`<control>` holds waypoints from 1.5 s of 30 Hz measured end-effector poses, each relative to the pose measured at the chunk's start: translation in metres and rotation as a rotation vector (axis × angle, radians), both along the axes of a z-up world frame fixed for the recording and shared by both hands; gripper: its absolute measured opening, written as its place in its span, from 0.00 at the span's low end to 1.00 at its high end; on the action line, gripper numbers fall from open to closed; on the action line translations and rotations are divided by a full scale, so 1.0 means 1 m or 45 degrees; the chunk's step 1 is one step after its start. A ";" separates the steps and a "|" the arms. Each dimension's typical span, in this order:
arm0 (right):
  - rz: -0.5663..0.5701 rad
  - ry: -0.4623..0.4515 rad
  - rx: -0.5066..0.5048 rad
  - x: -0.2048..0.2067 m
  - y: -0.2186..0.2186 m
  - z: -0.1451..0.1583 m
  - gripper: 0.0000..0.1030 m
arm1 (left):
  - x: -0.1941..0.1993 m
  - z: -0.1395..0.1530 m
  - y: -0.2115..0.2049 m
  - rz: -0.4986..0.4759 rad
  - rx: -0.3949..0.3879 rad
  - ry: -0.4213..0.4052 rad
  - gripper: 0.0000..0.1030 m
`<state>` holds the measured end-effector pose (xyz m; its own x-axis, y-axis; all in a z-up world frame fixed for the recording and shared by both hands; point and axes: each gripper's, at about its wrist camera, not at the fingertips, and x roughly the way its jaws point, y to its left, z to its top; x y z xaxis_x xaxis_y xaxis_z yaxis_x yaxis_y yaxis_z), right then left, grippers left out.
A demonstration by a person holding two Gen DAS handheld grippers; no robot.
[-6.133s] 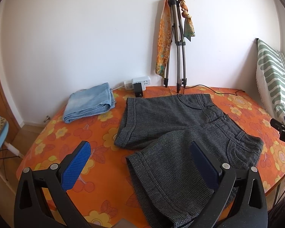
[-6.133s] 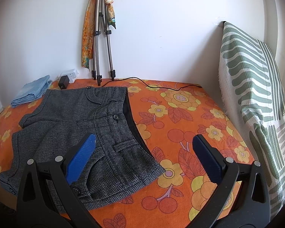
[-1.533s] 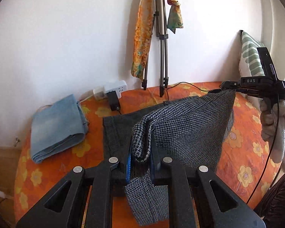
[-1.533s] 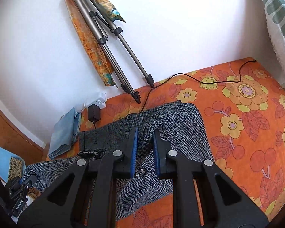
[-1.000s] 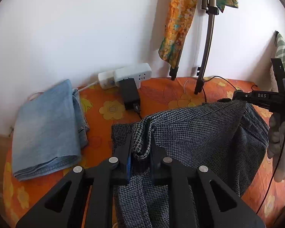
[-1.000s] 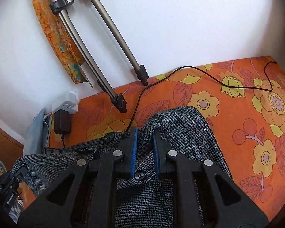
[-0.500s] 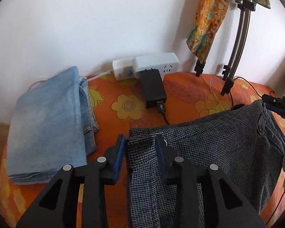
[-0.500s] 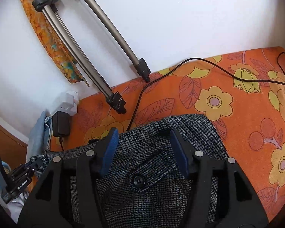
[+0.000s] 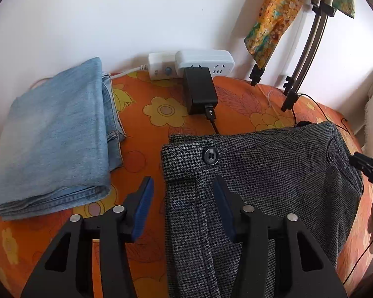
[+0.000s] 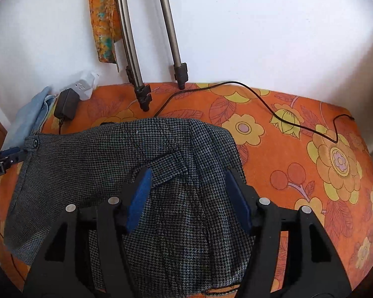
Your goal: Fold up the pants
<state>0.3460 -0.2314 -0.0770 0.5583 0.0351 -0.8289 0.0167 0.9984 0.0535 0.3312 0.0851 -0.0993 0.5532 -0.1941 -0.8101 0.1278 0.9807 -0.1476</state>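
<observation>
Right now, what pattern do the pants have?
The pants have a small black-and-grey houndstooth check, clearest in the left wrist view.

both grippers point down with blue pads apart and nothing pinched: the left gripper (image 9: 182, 204) less wide, the right gripper (image 10: 187, 197) wider.
</observation>
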 end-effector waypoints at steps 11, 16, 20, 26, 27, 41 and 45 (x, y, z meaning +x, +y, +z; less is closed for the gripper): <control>0.146 0.051 -0.215 -0.041 0.014 -0.015 0.62 | 0.016 0.010 0.000 0.117 0.111 -0.100 0.05; 0.146 0.067 -0.247 -0.038 0.014 -0.017 0.67 | 0.038 0.001 0.004 0.192 0.215 -0.087 0.01; 0.134 0.092 -0.253 -0.035 0.012 -0.025 0.71 | 0.039 -0.001 0.013 0.218 0.203 -0.067 0.01; 0.122 0.064 -0.229 -0.039 0.010 -0.015 0.71 | 0.005 0.028 0.000 0.097 0.198 -0.121 0.14; 0.122 0.056 -0.227 -0.041 0.011 -0.013 0.71 | -0.004 0.033 -0.006 0.069 0.187 -0.138 0.14; -0.004 0.081 0.157 -0.091 0.011 0.029 0.72 | -0.106 0.035 -0.129 -0.383 0.138 -0.167 0.31; -0.106 0.157 0.337 -0.105 0.010 0.016 0.73 | -0.113 0.016 -0.146 -0.445 0.217 -0.133 0.31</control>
